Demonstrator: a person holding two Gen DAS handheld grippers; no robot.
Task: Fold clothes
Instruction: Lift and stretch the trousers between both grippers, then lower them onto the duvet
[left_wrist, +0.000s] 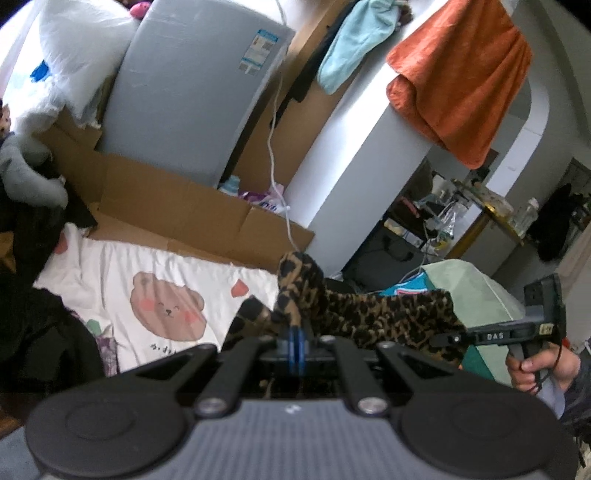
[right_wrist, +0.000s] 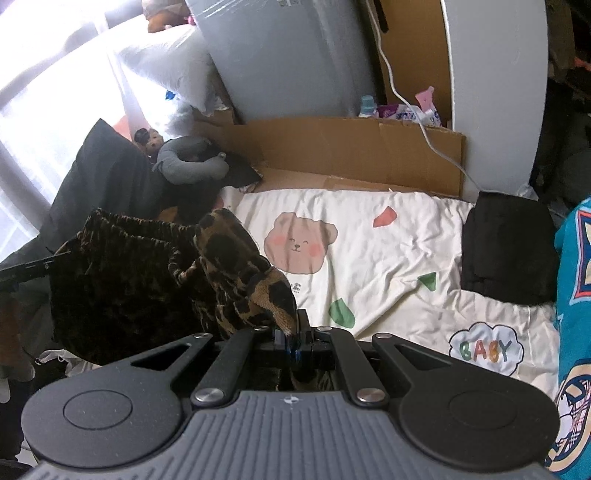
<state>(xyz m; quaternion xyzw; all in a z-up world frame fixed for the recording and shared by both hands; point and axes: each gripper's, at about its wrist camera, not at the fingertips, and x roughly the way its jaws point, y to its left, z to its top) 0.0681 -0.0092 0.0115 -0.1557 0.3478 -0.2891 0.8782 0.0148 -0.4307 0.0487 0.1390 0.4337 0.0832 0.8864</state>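
A leopard-print garment (left_wrist: 369, 314) hangs stretched in the air between both grippers, above a white bear-print blanket (left_wrist: 122, 273). My left gripper (left_wrist: 296, 341) is shut on one edge of it, the cloth bunched up over the blue pads. At the right of the left wrist view, the right gripper (left_wrist: 448, 338) pinches the other end, with a hand (left_wrist: 535, 369) on its handle. In the right wrist view my right gripper (right_wrist: 295, 341) is shut on the leopard-print garment (right_wrist: 229, 266), which drapes away to the left toward the left gripper's tips (right_wrist: 44, 264).
A folded black garment (right_wrist: 506, 247) lies on the blanket (right_wrist: 399, 251) at right, beside teal printed cloth (right_wrist: 576, 295). Cardboard (right_wrist: 351, 147) lines the far side before a grey appliance (left_wrist: 192, 99). A dark cushion (right_wrist: 96, 177) and grey plush (right_wrist: 192, 162) sit far left. An orange towel (left_wrist: 461, 81) hangs above.
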